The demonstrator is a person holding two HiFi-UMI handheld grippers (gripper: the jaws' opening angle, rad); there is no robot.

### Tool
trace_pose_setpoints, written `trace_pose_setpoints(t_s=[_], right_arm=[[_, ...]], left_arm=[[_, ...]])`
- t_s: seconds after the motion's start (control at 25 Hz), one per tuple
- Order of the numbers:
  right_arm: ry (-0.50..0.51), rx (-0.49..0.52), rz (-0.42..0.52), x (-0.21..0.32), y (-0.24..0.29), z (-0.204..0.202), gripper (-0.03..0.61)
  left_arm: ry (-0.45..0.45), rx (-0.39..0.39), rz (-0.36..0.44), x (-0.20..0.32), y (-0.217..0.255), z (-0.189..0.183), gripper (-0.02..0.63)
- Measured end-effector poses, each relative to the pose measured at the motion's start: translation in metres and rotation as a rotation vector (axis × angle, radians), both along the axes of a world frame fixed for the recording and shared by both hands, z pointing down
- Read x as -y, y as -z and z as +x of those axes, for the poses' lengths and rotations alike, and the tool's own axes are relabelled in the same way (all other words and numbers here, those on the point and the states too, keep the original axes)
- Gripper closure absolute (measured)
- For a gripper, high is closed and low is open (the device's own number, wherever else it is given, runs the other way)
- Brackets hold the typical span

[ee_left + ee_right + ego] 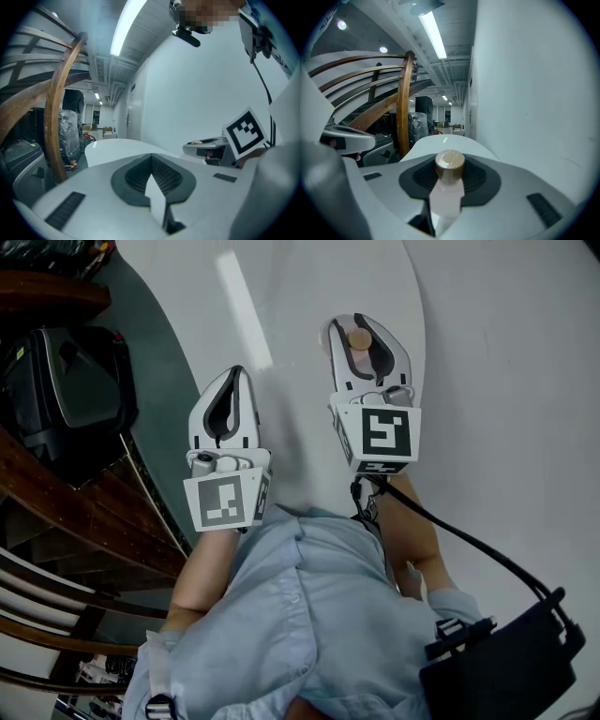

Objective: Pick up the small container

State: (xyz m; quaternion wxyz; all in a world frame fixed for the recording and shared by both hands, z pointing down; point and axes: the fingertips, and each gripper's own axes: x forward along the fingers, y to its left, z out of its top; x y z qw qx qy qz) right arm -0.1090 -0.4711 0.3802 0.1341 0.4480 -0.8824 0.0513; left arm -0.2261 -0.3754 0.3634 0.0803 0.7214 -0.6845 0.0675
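Now the small container [449, 197] sits between the jaws of the right hand-held gripper [366, 326], and the jaws squeeze it from both sides. It has a pale body and a round brown cap [450, 164]. In the head view the cap is a little tan dot in the upper middle of the frame, between the two white jaws. The dark pads [417, 178] press on the container, one on each side. I cannot tell if it touches the white counter [309, 287] or hangs just above it.

The counter has a round edge and lies under both grippers. The left hand-held gripper [234, 373] is a bit lower and to the left in the head view, near the right one but not touching it. Its jaws are pressed together with nothing between them.

Each gripper has a marker cube [384, 434] with black and white squares at its back end. A black cable [469, 545] runs from the right gripper down to a black bag [506, 662] in the lower right corner. A blue shirt [309, 615] fills the bottom middle of the frame. Curved wooden rails [75, 521] are along the left side. In the right gripper view, a long light strip [433, 35] glows at the top.
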Motion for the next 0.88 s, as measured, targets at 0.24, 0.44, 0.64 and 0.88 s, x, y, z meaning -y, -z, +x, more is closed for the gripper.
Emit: trace_pose_setpoints(t_s=[0.24,0.44,0.64,0.88], right_arm=[[0.020,0.041,0.049,-0.010,0.031,0.009,0.467],[0.049,0.067,0.098,-0.021,0.050,0.015,0.466],[0.055,0.084,0.106,-0.035,0.059,0.025,0.466],[0.064,0.089,0.100,-0.042,0.060,0.024,0.466]], left_arm=[[0.012,0.023,0.056,-0.003,0.014,0.009,0.614],[0.019,0.049,0.107,-0.001,0.029,0.015,0.614],[0.037,0.069,0.146,-0.002,0.043,0.019,0.614],[0.046,0.085,0.171,0.002,0.054,0.016,0.615]])
